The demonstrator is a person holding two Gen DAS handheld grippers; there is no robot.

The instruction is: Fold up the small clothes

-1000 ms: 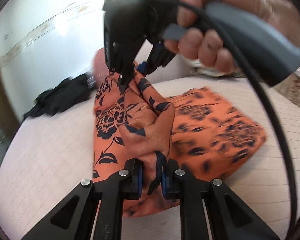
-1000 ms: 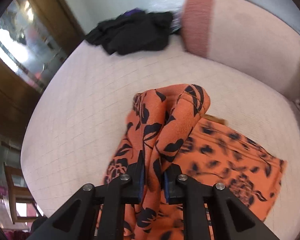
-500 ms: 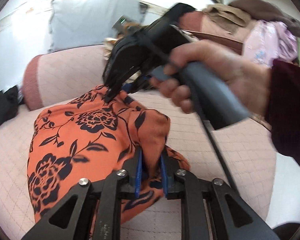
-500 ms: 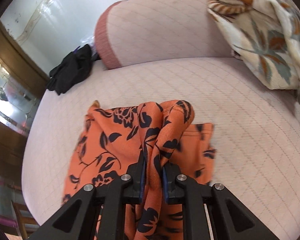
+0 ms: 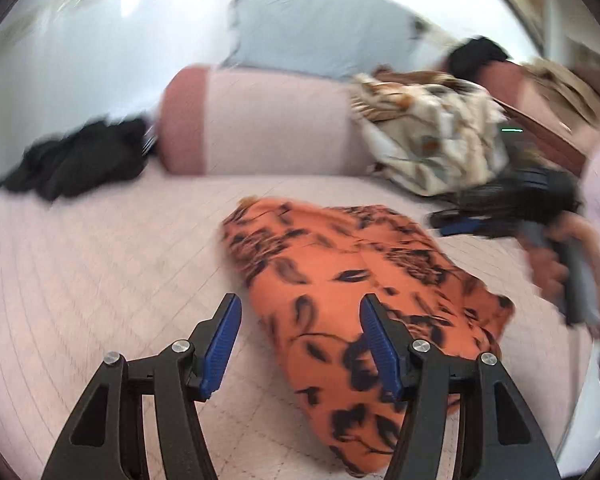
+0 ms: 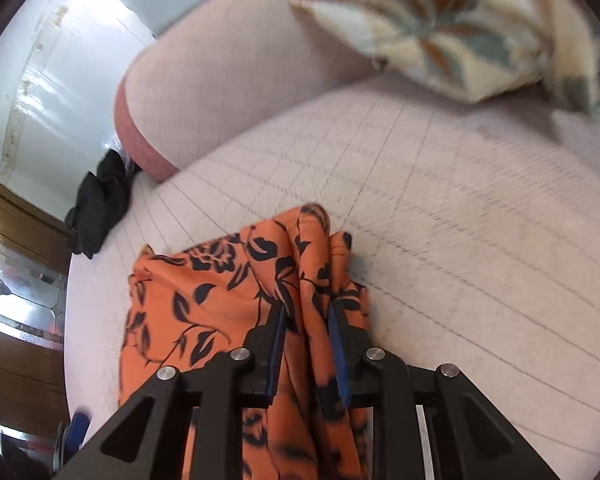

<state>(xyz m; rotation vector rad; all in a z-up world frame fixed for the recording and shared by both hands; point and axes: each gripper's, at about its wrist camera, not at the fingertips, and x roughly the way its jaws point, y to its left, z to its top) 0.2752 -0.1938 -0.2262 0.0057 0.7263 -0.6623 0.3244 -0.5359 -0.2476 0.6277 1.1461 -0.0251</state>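
Observation:
An orange garment with a dark flower print [image 5: 340,272] lies folded into a long band on the pink quilted bed [image 5: 100,260]. My left gripper [image 5: 298,300] hovers over its near end. Its jaws are opening wide, and the blue pads [image 5: 220,344] touch no cloth. In the right wrist view a raised fold of the same garment [image 6: 204,292] stands between the pads of my right gripper [image 6: 308,308]. Those jaws are opening, and the fold still fills the gap. The right gripper [image 5: 456,222] also shows, blurred, at the garment's far right edge, held by a hand [image 5: 548,264].
A pink bolster [image 5: 268,124] lies across the back of the bed, with a grey pillow [image 5: 312,28] behind it. Black clothes [image 5: 72,156] are heaped at the back left. A cream floral blanket [image 5: 432,140] is bunched at the back right. A wooden cabinet [image 6: 16,240] stands left of the bed.
My left gripper let go of the garment, opened wide and pulled back. The garment dropped flat onto the bed. My right gripper sank with its fold and its jaws spread a little.

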